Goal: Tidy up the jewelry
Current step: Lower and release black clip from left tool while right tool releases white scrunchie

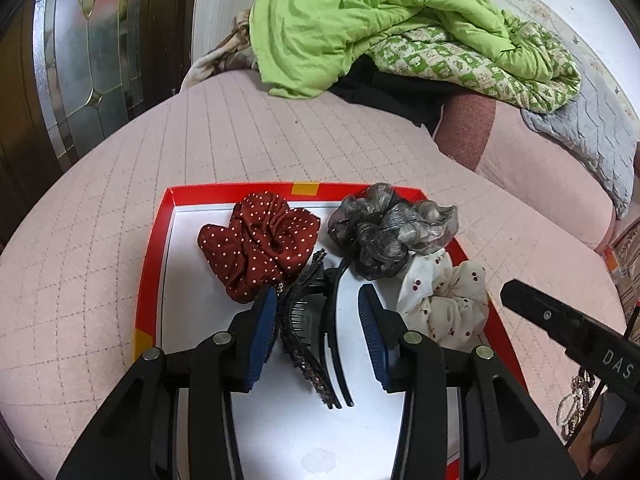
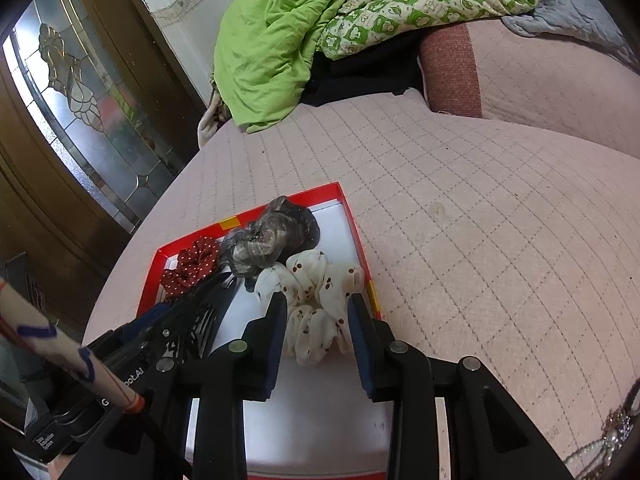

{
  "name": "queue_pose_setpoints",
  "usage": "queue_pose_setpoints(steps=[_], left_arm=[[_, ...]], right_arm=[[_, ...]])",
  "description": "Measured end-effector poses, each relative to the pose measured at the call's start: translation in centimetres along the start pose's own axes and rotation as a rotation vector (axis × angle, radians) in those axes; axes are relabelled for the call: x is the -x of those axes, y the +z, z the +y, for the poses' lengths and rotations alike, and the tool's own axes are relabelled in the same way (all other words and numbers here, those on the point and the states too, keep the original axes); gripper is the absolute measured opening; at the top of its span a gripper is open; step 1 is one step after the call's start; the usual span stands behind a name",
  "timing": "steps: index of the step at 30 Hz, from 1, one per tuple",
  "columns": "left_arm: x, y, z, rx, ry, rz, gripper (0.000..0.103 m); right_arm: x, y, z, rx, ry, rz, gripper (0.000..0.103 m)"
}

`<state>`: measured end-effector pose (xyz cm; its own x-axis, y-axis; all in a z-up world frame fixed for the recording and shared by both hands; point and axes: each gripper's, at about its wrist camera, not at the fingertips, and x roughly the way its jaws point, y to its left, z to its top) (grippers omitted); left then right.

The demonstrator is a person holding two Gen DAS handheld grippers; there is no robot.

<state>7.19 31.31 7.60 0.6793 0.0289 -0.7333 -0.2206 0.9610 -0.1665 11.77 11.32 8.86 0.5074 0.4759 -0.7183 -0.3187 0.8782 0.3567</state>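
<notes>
left gripper [image 1: 318, 312]: jaws part-open, astride black hair clips [image 1: 308, 320], pads not pressing | right gripper [image 2: 318, 320]: jaws part-open around white cherry scrunchie [image 2: 316, 300], no squeeze seen | red dotted scrunchie [image 1: 260, 244] and grey scrunchie [image 1: 384, 228] lie farther back | all in red-rimmed tray [image 1: 154, 248] on pink quilted bed [image 1: 100, 200]

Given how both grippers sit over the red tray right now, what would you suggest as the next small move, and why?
I would probably lift the right gripper clear. Its fingers stand open on either side of the white cherry-print scrunchie, which already lies in the red tray beside the grey scrunchie, so it looks placed. The left gripper is also open, over the black hair clips.
</notes>
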Motion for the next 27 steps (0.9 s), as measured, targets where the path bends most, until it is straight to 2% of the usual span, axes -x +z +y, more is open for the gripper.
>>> queue_pose_setpoints(steps=[13, 27], left_arm=[[3.6, -1.3, -2.6, -0.079, 0.049, -0.114, 0.045], [6.5, -4.6, -5.5, -0.115, 0.053, -0.145, 0.046]], right_arm=[[3.9, -2.3, -0.7, -0.027, 0.026, -0.011, 0.034], [9.0, -5.3, -2.5, -0.057, 0.037, -0.032, 0.034]])
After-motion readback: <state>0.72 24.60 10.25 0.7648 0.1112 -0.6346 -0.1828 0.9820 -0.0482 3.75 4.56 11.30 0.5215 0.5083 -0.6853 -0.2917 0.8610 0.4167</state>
